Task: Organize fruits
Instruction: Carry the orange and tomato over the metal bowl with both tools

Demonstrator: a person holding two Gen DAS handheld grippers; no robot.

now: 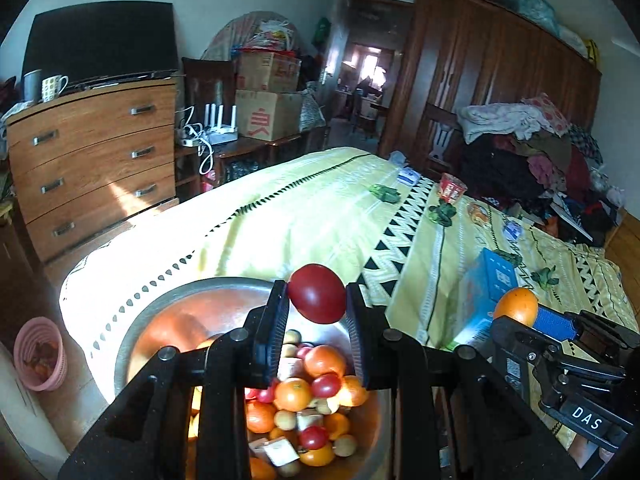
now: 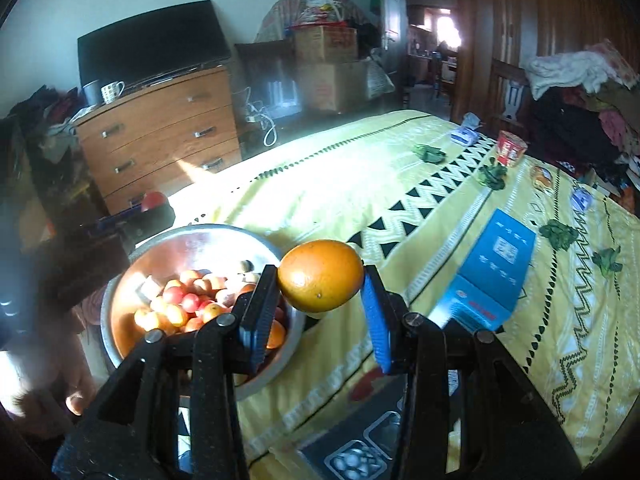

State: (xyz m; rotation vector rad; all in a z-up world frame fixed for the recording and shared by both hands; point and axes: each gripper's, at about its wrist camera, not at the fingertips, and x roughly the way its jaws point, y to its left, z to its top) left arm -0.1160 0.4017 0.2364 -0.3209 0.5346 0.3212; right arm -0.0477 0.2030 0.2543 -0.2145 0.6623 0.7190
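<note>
Between left gripper (image 1: pixel 317 312) jaws, tomato (image 1: pixel 317 298).

The bowl (image 2: pixel 120 292) of fruit sits on the bed (image 2: pixel 360 168), left of the box (image 2: pixel 492 276)

My left gripper (image 1: pixel 317 300) is clamped on a red fruit (image 1: pixel 317 298), one black finger pressing each side of it. My right gripper (image 2: pixel 321 276) pinches an orange (image 2: pixel 321 275) between its blue-padded fingers (image 2: pixel 376 320), and sits just to the right of the left one, both pointing forward.
</note>
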